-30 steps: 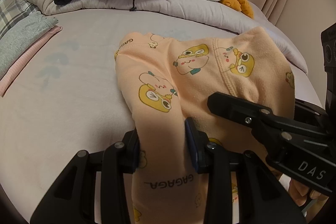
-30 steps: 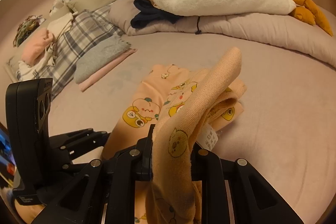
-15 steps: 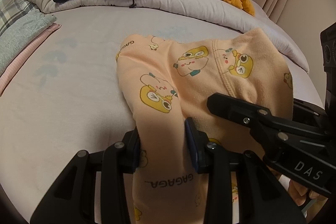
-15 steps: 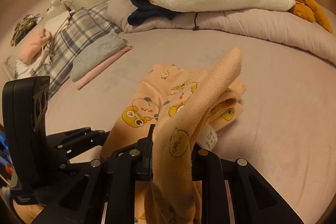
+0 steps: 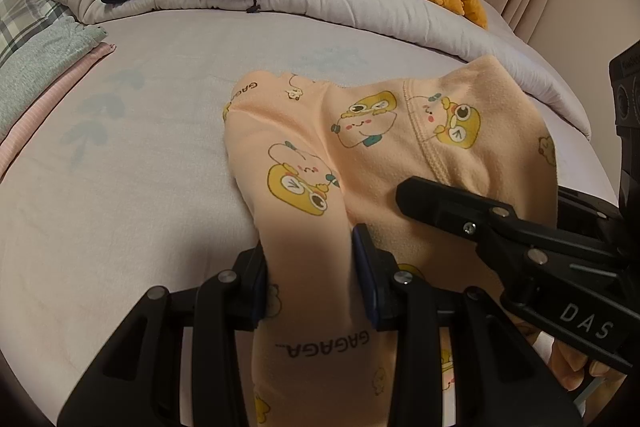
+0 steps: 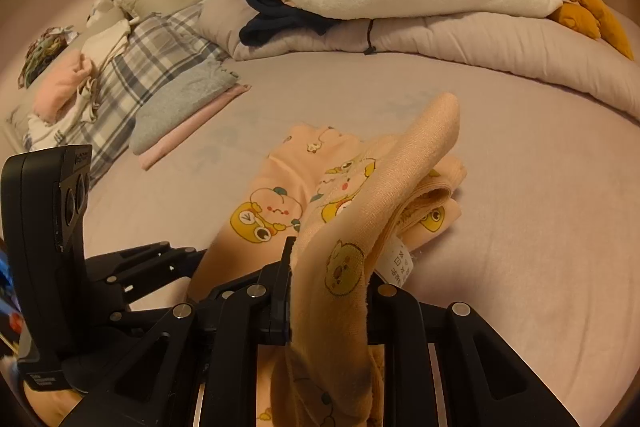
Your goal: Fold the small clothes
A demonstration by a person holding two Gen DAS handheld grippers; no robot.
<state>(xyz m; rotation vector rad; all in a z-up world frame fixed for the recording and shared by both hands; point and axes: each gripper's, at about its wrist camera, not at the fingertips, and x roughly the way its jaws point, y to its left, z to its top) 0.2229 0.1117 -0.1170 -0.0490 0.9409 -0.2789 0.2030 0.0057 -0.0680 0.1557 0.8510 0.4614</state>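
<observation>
lilac bed sheet (image 5: pixel 132 187); left tongs (image 5: pixel 308 267) and right tongs (image 6: pixel 328 291) each pinch the peach pyjama garment (image 5: pixel 360 155).

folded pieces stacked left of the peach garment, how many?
2: a grey folded piece on top, a pink folded piece under it, on the bed. More may be hidden beneath.

A pale lilac bed (image 6: pixel 520 227) carried the peach printed garment (image 6: pixel 272 203) — beside it a folded grey and pink stack (image 6: pixel 184 107), a rolled duvet (image 6: pixel 460 39) behind
</observation>
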